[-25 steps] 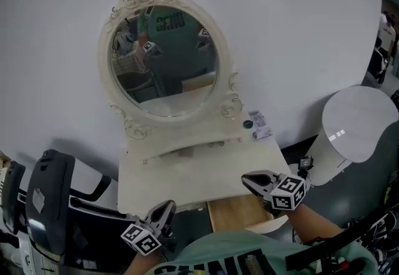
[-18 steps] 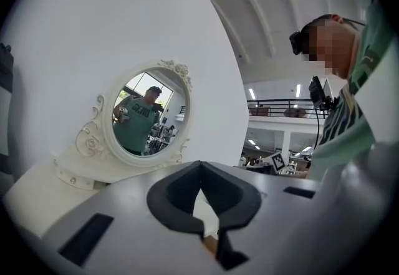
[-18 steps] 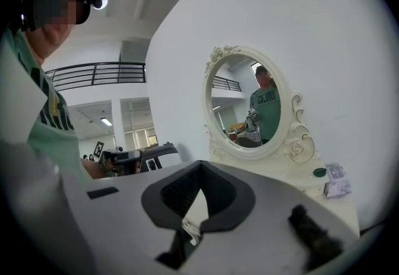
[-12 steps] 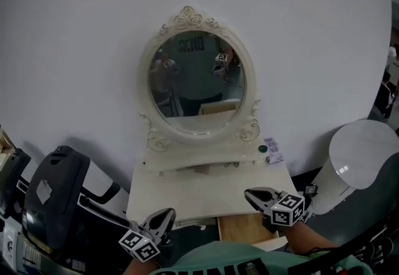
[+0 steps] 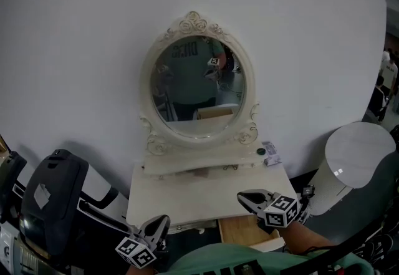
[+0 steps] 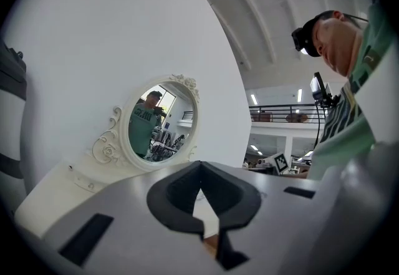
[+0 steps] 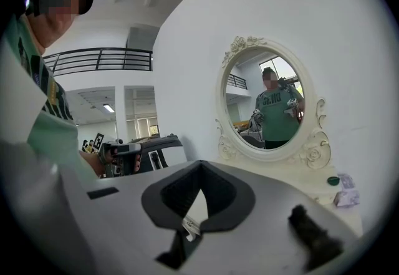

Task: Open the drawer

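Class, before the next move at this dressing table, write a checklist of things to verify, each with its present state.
1. Drawer out: ok, its wooden bottom shows under the tabletop.
2. Right gripper free: ok, jaws shut on nothing.
3. Left gripper free: ok, jaws shut on nothing.
4. Green cap away from both grippers: ok, at the back right.
5. Drawer's inside: cannot tell, the right gripper covers part.
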The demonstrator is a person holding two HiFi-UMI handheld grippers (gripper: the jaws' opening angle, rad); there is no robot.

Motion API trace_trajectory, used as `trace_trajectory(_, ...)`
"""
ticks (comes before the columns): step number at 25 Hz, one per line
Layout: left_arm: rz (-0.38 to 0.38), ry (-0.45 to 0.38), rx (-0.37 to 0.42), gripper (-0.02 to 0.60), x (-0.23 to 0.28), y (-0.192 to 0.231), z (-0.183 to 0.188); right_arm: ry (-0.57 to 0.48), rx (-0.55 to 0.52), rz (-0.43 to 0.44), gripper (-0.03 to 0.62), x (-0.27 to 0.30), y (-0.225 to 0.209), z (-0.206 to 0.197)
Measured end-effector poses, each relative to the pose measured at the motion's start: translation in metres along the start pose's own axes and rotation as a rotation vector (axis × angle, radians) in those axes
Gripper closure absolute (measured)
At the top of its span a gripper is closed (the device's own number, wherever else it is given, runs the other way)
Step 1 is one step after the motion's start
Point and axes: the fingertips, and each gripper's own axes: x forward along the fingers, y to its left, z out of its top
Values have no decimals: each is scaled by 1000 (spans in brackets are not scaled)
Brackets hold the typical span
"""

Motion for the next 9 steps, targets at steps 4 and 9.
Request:
trace_trajectory(4, 1, 7, -6, 572, 0, -2, -6, 3, -11, 15, 583, 2, 4, 0)
trace_trajectory(9, -5, 10, -9, 574, 4, -6, -8, 11, -24, 23, 583, 1, 4, -2)
